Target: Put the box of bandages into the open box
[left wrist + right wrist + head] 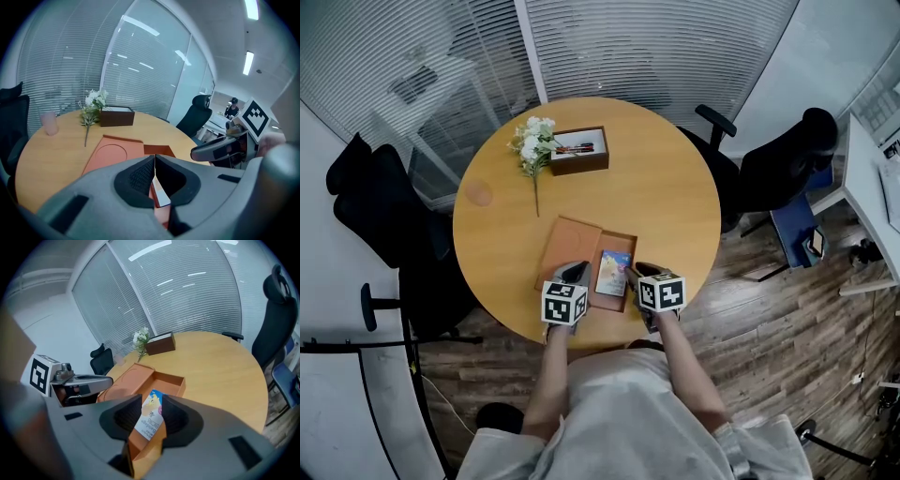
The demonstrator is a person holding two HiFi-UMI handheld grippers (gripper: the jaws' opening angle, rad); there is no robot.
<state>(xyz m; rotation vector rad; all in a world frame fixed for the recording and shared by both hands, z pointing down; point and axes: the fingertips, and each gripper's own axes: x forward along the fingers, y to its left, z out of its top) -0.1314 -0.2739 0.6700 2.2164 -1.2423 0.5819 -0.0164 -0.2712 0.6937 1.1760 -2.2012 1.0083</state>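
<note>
Box of bandages (613, 272): lay flat in the tray of the open box (618, 239), printed face up, toward the table's near edge.
Against the right jaws: it showed straight through the gap of the right gripper (152, 401), just ahead of the tips. Its long sides ran alongside the two pads, and no pinch on it could be made out.
Right jaws: spread wide, with the tray's near wall showing low in the gap.
Left jaws: the left gripper (154, 161) had its tips pressed together with nothing between them. It hung at the tray's near left corner, just beside the bandages.
Lid (572, 246): folded out flat to the left of the tray, joined to it.
Table (675, 187): round and wooden. Flowers (532, 141) and a dark brown box (579, 150) sat at the far side — well apart from both grippers.
</note>
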